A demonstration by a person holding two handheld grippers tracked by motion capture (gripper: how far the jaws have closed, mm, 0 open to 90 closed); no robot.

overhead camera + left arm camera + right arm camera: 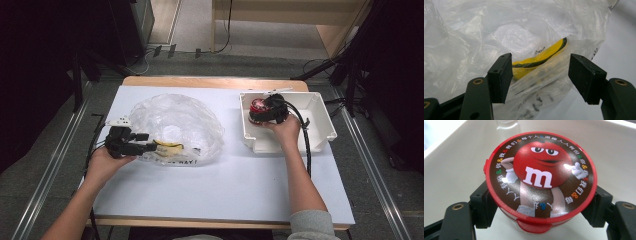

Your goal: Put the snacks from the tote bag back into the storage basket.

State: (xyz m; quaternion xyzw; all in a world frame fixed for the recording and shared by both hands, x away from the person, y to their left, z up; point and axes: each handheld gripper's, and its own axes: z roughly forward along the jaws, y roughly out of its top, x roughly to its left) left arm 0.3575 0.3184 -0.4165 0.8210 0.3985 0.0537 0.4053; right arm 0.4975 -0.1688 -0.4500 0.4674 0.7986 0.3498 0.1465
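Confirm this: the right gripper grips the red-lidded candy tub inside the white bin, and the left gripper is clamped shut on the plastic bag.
Not quite. The left gripper is open, its jaws apart either side of the plastic bag, as the left gripper view shows. The rest holds.

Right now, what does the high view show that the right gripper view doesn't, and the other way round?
High view: the left tongs at the clear plastic bag on the white table. Right gripper view: the candy tub's lid up close, with a red cartoon character and an "m". Shared: the right tongs, closed on the tub, inside the white bin.
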